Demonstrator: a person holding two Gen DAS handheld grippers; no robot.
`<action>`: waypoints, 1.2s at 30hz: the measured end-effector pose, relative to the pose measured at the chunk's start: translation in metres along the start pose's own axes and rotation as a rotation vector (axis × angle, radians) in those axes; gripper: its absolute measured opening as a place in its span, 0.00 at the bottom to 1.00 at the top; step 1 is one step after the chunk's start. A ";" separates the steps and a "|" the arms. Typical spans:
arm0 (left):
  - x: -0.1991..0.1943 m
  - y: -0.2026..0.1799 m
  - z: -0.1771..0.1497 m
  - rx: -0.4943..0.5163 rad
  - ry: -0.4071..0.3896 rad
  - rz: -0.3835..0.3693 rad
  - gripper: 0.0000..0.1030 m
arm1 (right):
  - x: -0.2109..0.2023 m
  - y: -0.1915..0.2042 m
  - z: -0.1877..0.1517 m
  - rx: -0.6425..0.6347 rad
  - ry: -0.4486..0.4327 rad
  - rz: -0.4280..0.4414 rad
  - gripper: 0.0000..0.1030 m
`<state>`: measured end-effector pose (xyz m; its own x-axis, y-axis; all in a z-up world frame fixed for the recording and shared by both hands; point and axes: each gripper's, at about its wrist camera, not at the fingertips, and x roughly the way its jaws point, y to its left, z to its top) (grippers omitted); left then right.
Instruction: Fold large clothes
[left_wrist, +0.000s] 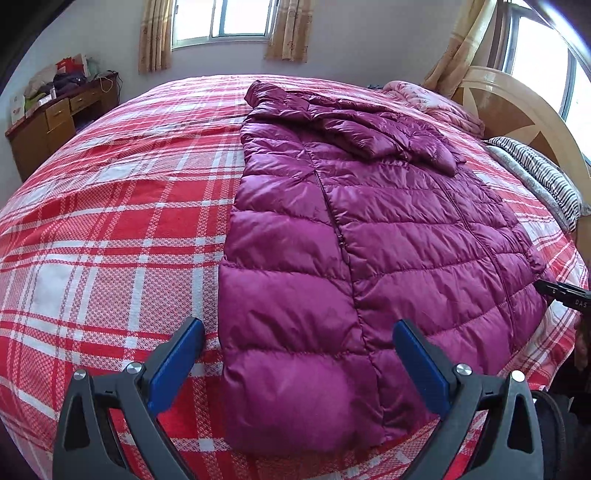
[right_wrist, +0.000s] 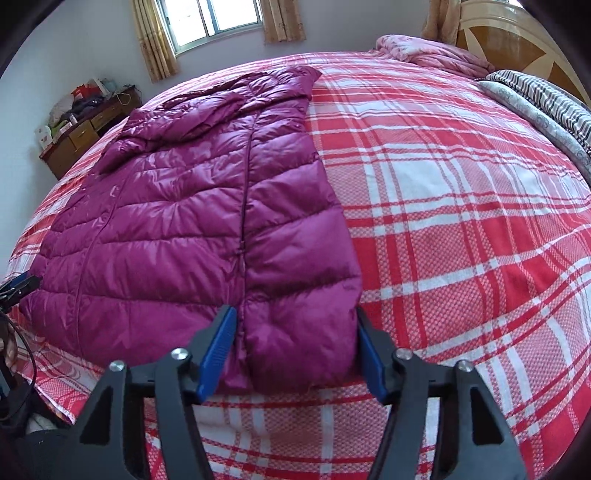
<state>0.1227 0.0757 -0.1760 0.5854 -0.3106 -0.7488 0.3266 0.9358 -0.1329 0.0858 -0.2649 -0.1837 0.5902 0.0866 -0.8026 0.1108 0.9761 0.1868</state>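
Left wrist view first: the left gripper (left_wrist: 298, 343) has its 2 blue-padded fingers spread wide, hovering over the near hem of the purple down jacket (left_wrist: 369, 236); nothing is pinched, and the pads look clear of the fabric. The jacket lies flat on the red plaid bedspread (left_wrist: 110, 221), hood end toward the far side, 1 sleeve folded across its chest; its zipper (left_wrist: 340, 240) runs down the middle. The tip of the other tool pokes in at the right edge; beyond the bed there's a wooden desk (left_wrist: 55, 122) piled with stuff, a curtained window (left_wrist: 225, 22), a wooden headboard (left_wrist: 517, 110) and a striped pillow (left_wrist: 543, 173).

Right wrist view: the right gripper (right_wrist: 295, 332) sits at a middling gap, jaws straddling the jacket's near corner by the hem; whether the pads actually press the cloth, can't tell. Same plaid bed, with a pink quilt (right_wrist: 432, 51) bunched near the headboard.
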 end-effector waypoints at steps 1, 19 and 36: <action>-0.001 0.000 -0.001 0.003 -0.004 0.000 0.90 | -0.001 0.002 0.000 0.002 0.003 0.024 0.38; -0.119 0.016 0.041 -0.013 -0.240 -0.188 0.03 | -0.136 0.023 0.022 -0.029 -0.371 0.126 0.07; -0.087 0.017 0.155 0.055 -0.375 -0.091 0.03 | -0.119 0.017 0.152 -0.007 -0.559 0.030 0.06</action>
<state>0.1920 0.0928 -0.0123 0.7796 -0.4409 -0.4447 0.4229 0.8944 -0.1455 0.1395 -0.2889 0.0010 0.9276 -0.0025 -0.3737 0.0830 0.9764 0.1994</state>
